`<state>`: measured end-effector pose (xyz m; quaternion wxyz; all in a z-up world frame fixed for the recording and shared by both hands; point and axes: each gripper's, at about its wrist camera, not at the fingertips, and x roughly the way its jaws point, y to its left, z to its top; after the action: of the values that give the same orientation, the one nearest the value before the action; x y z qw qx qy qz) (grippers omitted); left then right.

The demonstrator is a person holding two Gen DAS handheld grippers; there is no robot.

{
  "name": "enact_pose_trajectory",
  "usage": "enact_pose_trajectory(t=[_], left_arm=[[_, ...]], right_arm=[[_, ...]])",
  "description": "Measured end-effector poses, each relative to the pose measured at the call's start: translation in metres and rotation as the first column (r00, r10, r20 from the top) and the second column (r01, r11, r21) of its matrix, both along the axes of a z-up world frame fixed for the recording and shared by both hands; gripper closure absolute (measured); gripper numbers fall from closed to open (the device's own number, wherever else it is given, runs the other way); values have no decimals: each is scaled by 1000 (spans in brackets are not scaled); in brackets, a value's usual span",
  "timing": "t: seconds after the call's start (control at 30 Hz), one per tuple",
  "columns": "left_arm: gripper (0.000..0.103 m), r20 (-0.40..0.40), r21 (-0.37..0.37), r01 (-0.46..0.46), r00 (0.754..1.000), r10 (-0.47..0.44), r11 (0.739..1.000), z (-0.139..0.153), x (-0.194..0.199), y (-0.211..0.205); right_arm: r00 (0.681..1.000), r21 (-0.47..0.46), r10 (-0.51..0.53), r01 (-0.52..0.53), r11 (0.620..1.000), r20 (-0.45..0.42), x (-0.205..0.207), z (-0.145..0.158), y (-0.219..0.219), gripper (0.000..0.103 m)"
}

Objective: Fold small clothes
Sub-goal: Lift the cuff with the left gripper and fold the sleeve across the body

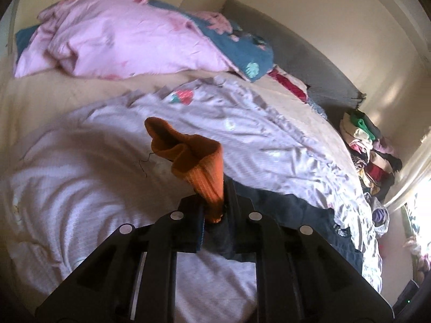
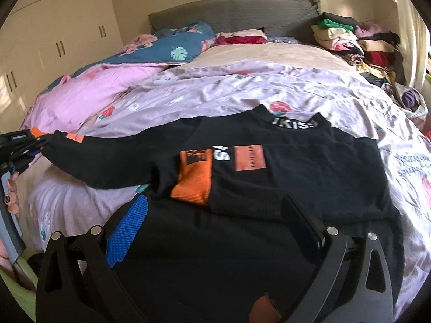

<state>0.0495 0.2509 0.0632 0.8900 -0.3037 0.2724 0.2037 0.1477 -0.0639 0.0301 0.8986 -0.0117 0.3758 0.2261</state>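
Note:
A black sweatshirt (image 2: 282, 161) with orange patches and white lettering lies spread on the lilac quilt (image 2: 215, 91) of the bed. My left gripper (image 1: 214, 210) is shut on the orange cuff (image 1: 199, 167) of its left sleeve and holds it up off the bed; it also shows at the left edge of the right wrist view (image 2: 35, 145), with the sleeve (image 2: 107, 158) stretched out sideways. My right gripper (image 2: 215, 223) is open, its fingers standing to either side of the sweatshirt's lower part, with one blue pad (image 2: 129, 231) showing.
A pink and blue duvet (image 2: 107, 80) is bunched at the far left of the bed. A stack of folded clothes (image 2: 358, 43) stands at the far right by the grey headboard (image 2: 231, 10). Cupboards (image 2: 54, 40) line the left wall.

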Motion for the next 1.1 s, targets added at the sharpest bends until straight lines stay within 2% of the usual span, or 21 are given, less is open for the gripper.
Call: enact_pose_trajectory(t=[0.13, 0.63, 0.87, 1.1], left_arm=[[96, 10, 21, 28, 1000, -28, 999, 12, 8, -17], [99, 27, 140, 163, 985, -168, 977, 50, 47, -99], [99, 24, 162, 244, 968, -251, 956, 54, 68, -142], [100, 29, 185, 345, 934, -356, 920, 56, 86, -190]], right_arm=[[1000, -17, -27, 28, 999, 10, -2, 3, -15, 5], [991, 82, -137, 137, 987, 4, -4, 14, -94, 5], [981, 121, -195, 195, 973, -11, -3, 13, -132, 5], [967, 148, -254, 256, 955, -34, -4, 5, -168, 5]])
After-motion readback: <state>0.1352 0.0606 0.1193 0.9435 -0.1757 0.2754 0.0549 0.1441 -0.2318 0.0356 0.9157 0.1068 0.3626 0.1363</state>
